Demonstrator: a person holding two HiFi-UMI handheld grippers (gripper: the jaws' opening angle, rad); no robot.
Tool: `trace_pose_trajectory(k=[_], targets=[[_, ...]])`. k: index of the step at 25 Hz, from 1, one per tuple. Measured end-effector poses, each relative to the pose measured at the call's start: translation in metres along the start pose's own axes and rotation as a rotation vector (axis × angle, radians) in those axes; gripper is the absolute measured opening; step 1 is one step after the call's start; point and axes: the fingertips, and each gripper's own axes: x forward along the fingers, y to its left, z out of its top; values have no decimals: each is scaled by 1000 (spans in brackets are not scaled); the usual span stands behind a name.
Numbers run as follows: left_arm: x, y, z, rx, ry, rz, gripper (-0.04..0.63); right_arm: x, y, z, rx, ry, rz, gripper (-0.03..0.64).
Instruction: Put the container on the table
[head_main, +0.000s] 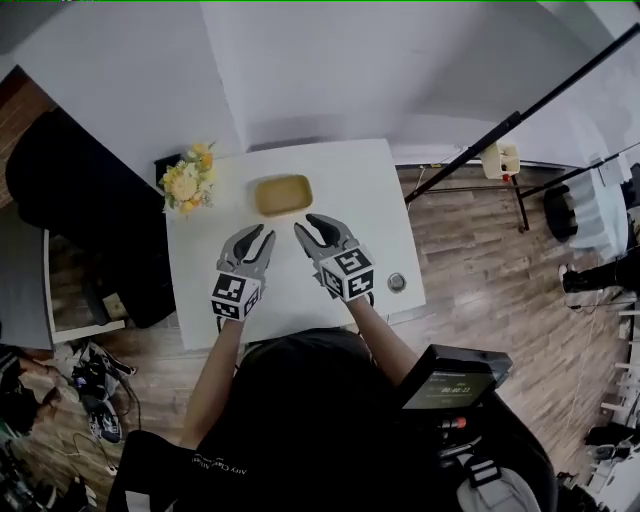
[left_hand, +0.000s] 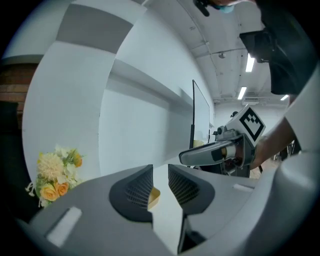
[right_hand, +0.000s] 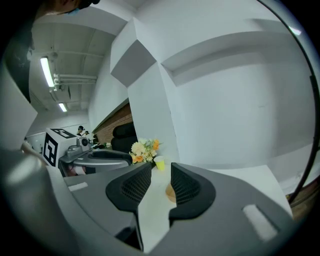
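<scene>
While the container is sitting at 12 o'clock on the desk, the left claw and right claw are hovering spread, empty.

a lab or studio (boom stand, floor cables).

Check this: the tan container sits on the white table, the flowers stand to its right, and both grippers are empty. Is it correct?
One detail is wrong: the flowers stand to the left of the tan container, as the head view shows. The rest holds: the container sits on the white table, and the left gripper and right gripper are both empty.
</scene>
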Motion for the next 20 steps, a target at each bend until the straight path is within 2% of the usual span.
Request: trace_pose_trajectory(k=[5, 9, 13, 20], targets=[[-2, -3, 17, 58, -44, -13, 86, 0, 10, 29, -78, -59, 14, 138], [-7, -5, 38, 94, -80, -22, 86, 1, 14, 52, -93, -115, 20, 138], [-9, -3, 54, 110, -112, -30, 85, 1, 21, 69, -148, -152, 14, 137], [-22, 12, 69, 126, -164, 4, 79, 5, 38, 94, -232, -239, 18, 127]])
